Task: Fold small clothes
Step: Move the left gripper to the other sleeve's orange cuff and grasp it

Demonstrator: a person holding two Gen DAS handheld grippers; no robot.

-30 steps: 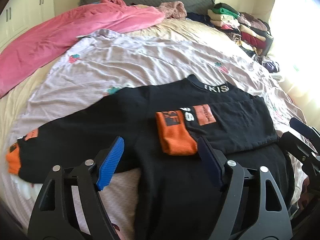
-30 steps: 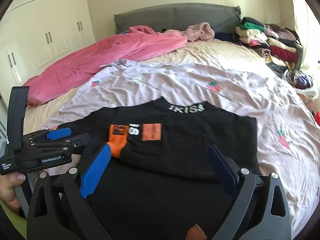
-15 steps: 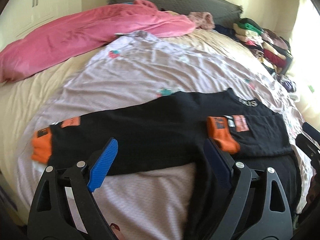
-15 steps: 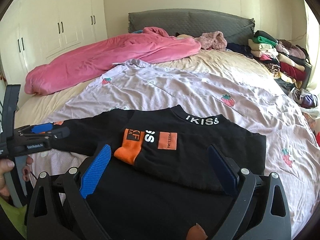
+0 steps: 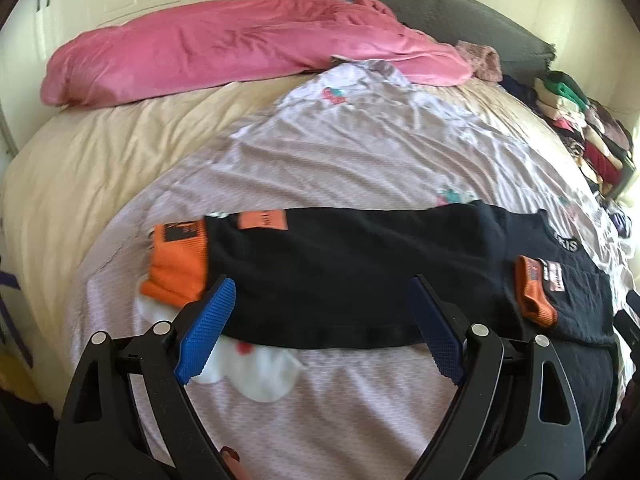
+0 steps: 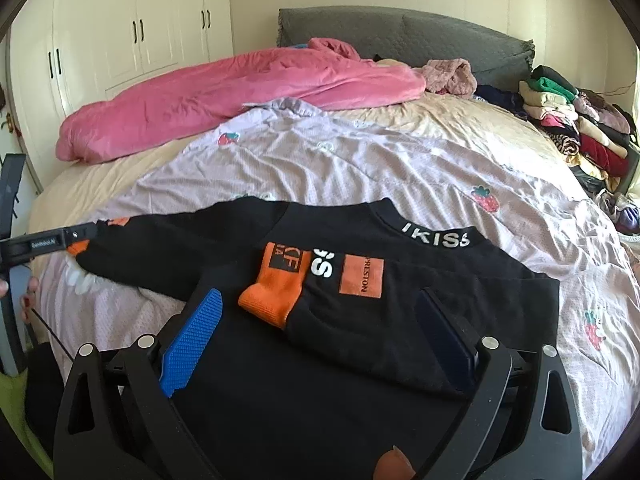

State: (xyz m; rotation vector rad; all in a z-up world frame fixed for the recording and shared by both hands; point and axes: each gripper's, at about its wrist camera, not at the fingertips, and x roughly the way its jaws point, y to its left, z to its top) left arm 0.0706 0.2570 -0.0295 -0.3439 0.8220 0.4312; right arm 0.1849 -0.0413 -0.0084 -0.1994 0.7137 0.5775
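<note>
While the black top (image 6: 320, 340) lay flat near the bed's (image 5: 80, 152) foot edge, one sleeve folded in, both grippers gaped empty, left gripper (image 5: 320, 320) over the spread sleeve (image 5: 320, 268), likely next to pinch its orange cuff (image 5: 176, 268) and fold inward.

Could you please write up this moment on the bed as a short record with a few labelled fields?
garment: black sweater with orange cuffs, lying flat on the lilac strawberry quilt
right sleeve: folded across the chest, its orange cuff on the body
left sleeve: stretched out sideways, orange cuff at its far end
left gripper: open, above the outstretched sleeve, nothing held
right gripper: open, above the sweater's body, nothing held
background: pink blanket, stack of folded clothes
</note>
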